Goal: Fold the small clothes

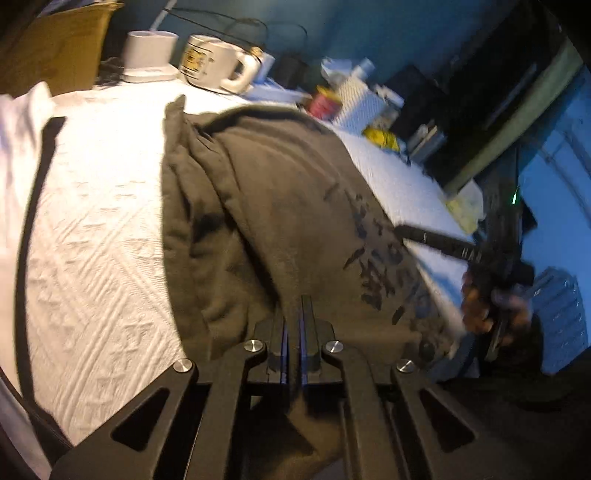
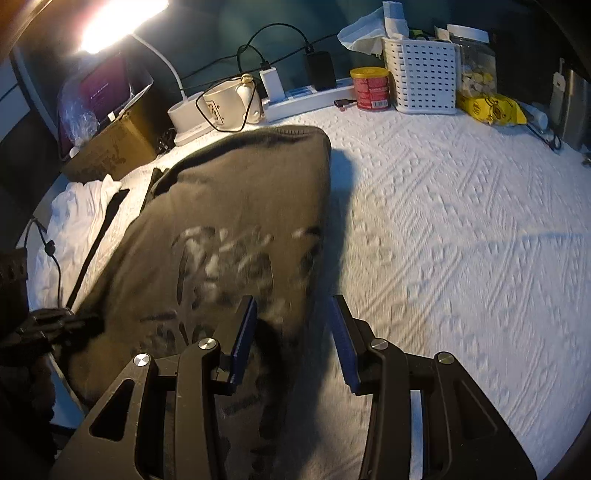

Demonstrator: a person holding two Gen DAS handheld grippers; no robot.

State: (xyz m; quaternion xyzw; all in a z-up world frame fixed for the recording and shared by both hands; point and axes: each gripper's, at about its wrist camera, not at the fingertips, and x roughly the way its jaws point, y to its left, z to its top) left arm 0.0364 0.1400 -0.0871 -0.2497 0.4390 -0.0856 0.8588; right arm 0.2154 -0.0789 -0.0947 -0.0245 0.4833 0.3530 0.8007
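The left gripper is clamped on the near hem of the olive-brown printed cotton T-shirt lying on the white textured bedspread, while the right gripper, jaws wide, hovers over its right edge, suggesting a mid-fold needing a matching grasp.

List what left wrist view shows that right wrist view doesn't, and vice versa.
Left wrist only: the left gripper shut on the dark shirt, and the right hand.

Right wrist only: the right gripper open over the shirt's edge, the lit lamp, white basket, and yellow bag.

Both: shirt, white bedspread, mug, red can.
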